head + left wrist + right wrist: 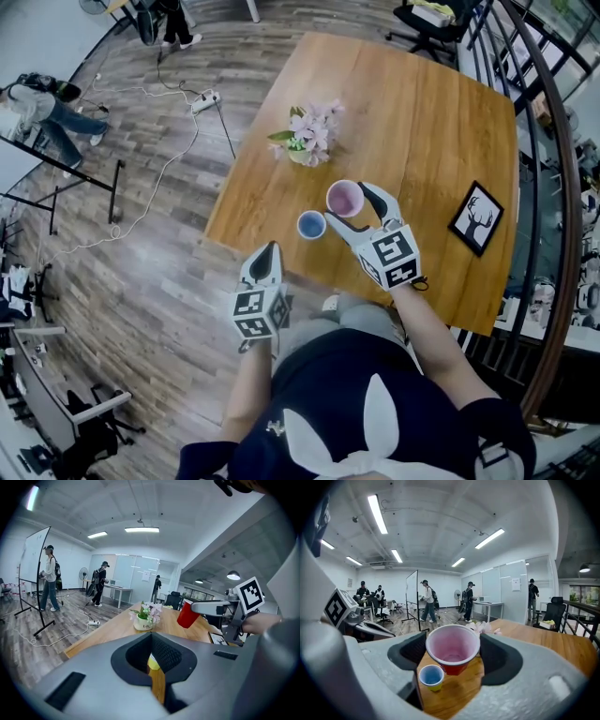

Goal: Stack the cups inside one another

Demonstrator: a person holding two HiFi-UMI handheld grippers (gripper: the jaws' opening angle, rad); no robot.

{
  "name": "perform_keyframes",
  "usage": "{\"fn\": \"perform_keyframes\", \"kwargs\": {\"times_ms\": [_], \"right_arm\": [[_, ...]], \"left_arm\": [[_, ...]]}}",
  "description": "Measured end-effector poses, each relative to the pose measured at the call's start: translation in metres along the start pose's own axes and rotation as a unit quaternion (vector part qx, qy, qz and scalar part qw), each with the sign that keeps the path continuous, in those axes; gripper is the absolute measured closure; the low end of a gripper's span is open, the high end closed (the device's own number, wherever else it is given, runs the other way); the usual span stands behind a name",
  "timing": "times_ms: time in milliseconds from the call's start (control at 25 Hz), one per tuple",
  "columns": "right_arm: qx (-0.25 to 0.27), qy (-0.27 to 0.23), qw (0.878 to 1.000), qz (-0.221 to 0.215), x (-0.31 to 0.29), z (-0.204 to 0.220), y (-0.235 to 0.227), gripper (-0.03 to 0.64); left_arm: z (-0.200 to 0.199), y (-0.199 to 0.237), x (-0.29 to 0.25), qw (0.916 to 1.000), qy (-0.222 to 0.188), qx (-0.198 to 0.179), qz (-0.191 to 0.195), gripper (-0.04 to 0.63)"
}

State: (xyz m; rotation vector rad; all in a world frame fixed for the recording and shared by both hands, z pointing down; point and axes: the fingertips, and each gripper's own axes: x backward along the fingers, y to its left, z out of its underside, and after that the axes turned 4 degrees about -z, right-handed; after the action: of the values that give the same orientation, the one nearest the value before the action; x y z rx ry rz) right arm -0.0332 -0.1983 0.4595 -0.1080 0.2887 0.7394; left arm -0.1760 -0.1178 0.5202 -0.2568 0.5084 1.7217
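A red cup with a pale pink inside sits between the jaws of my right gripper, which is shut on it. The left gripper view shows this red cup tilted and lifted off the wooden table. A small yellow cup with a blue inside stands on the table just left of it, near the front edge. In the right gripper view the red cup fills the right gripper, with the small cup below it. My left gripper hovers off the table's near edge, jaws together, empty.
A white pot of pink flowers stands behind the cups. A black picture frame with a deer lies at the table's right edge. A railing runs along the right. Cables lie on the floor at left.
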Motion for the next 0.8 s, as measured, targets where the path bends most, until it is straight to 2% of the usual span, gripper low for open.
{"fn": "perform_keyframes", "kwargs": {"times_ms": [360,800], "right_arm": [[0.017,0.012,0.998,-0.052,-0.031,-0.002,0.036,0.262],[0.026,0.037,0.995,-0.086,-0.054,0.013,0.056,0.262]], "left_arm": [[-0.003,0.016,0.014,0.9994,-0.011,0.017,-0.027,0.586],[0.001,0.033,0.019,0.9985,-0.01,0.03,-0.045,0.586]]}}
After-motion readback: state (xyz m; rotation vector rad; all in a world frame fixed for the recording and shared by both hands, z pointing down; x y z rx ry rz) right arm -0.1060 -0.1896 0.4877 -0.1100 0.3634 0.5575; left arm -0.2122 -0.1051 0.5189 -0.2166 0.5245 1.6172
